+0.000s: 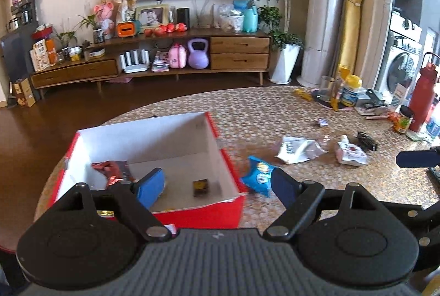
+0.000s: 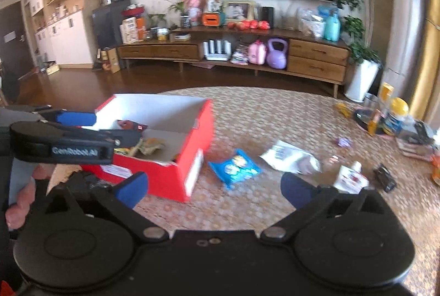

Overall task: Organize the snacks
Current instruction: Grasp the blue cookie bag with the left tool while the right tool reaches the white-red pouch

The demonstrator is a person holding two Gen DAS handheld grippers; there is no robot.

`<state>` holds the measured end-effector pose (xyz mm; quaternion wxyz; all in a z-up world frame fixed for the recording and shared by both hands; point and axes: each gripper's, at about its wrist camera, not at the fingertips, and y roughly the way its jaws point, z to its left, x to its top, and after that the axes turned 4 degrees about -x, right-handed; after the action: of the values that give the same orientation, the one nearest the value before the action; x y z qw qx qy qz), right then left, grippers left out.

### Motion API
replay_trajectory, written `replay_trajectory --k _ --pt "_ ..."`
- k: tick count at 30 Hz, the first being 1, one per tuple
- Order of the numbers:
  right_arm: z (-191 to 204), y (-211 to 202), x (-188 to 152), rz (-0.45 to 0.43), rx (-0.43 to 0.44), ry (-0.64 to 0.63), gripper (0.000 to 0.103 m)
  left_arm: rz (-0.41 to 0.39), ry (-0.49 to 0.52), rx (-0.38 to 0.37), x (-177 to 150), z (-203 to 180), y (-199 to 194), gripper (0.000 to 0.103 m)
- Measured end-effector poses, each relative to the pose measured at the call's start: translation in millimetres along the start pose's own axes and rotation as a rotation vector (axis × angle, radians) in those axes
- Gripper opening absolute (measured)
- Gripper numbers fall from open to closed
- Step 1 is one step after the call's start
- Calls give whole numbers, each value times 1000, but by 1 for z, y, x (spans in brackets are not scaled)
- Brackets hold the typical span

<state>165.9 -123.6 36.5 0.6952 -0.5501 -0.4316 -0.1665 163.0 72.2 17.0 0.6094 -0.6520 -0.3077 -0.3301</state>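
A red box with a white inside stands on the round table; it also shows in the right wrist view. It holds a reddish wrapper, a small dark snack and several crumpled packets. My left gripper is open and empty over the box's near right corner; it also shows in the right wrist view. A blue snack pack lies just right of the box. My right gripper is open and empty, above the table in front of the blue pack.
A white pouch and a small white-pink packet lie further right. A red bottle, jars and clutter crowd the table's far right. A wooden sideboard stands across the floor.
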Motion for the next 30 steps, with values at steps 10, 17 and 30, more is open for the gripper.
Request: replay_trajectory --k 10,17,30 --pt "-70 -4 -21 13 -104 66 103 39 78 -53 3 -56 40 85" --pt "-117 11 -23 23 -165 140 103 126 131 -64 6 -83 84 85" --pt "-179 86 -17 127 -263 245 103 324 186 -97 33 -103 171 85"
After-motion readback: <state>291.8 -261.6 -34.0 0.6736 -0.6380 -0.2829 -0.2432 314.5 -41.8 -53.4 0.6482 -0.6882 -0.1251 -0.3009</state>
